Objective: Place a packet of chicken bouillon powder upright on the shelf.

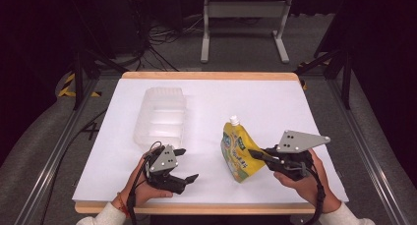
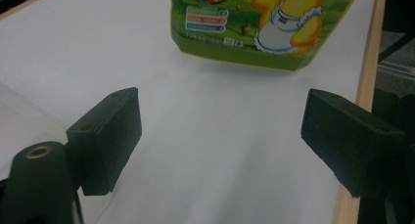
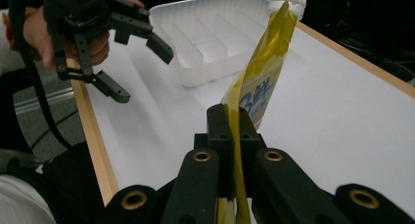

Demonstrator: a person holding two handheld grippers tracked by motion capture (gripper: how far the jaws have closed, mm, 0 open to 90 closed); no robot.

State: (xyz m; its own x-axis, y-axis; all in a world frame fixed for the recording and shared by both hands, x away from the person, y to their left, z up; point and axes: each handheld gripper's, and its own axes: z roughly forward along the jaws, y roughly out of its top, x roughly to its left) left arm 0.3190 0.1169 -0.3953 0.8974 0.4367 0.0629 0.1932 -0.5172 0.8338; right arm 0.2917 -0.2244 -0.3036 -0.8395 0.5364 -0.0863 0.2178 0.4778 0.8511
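A yellow-green spouted pouch [image 1: 237, 152] with a white cap stands tilted on the white table, right of centre. My right gripper [image 1: 256, 154] is shut on the pouch's side edge [image 3: 238, 131], its jaws pinching the thin seam. My left gripper [image 1: 184, 163] hangs open near the table's front left, jaws wide apart with nothing between them; its fingers [image 2: 105, 136] point toward the pouch's printed bottom [image 2: 254, 28]. In the right gripper view the left gripper [image 3: 134, 62] stands open in front of the tray.
A clear plastic tray [image 1: 161, 116] with ribbed compartments lies at the table's left centre, just beyond the left gripper. The wooden table edge [image 1: 196, 208] runs along the front. A metal stand [image 1: 243, 23] and cables sit on the floor behind.
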